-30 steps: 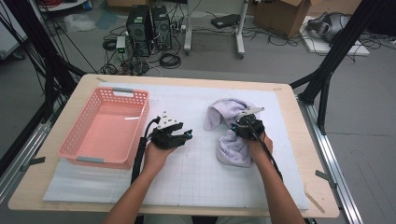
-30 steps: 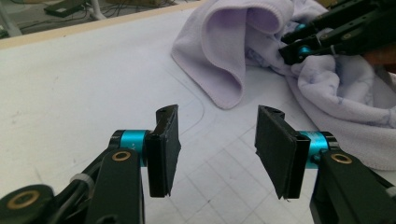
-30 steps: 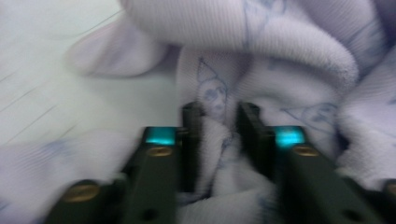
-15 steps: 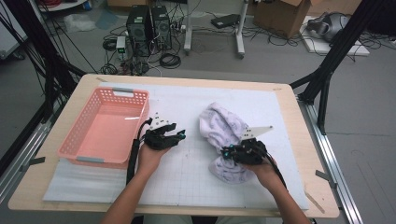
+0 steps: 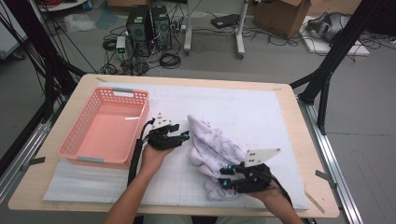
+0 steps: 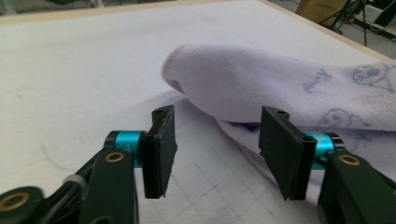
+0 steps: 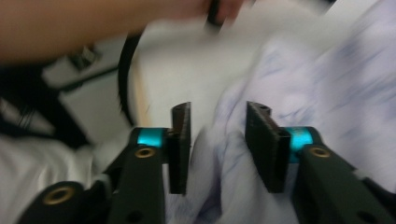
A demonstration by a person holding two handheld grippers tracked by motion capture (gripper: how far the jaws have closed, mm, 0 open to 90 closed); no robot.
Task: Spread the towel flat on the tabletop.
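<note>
A lavender printed cloth (image 5: 212, 144) lies crumpled on the white mat (image 5: 261, 107), stretched from the middle toward the near edge. My left gripper (image 5: 183, 139) sits at its left end. In the left gripper view the jaws (image 6: 215, 154) have just been opening and stand open, with the cloth's rounded fold (image 6: 280, 88) just beyond them and nothing pinched. My right gripper (image 5: 223, 176) is at the cloth's near end. Its jaws (image 7: 217, 144) have just been opening and stand apart over the blurred cloth (image 7: 327, 84), which lies loose between them.
A pink plastic basket (image 5: 88, 159) stands at the left on the mat, close behind my left hand. The wooden table (image 5: 28, 196) ends just below my right hand. My left forearm and its black cable (image 7: 123, 70) cross the top of the right gripper view.
My right hand has pulled back toward the near edge, dragging the cloth out longer, and its jaws have opened off the cloth. My left hand has stayed put.
</note>
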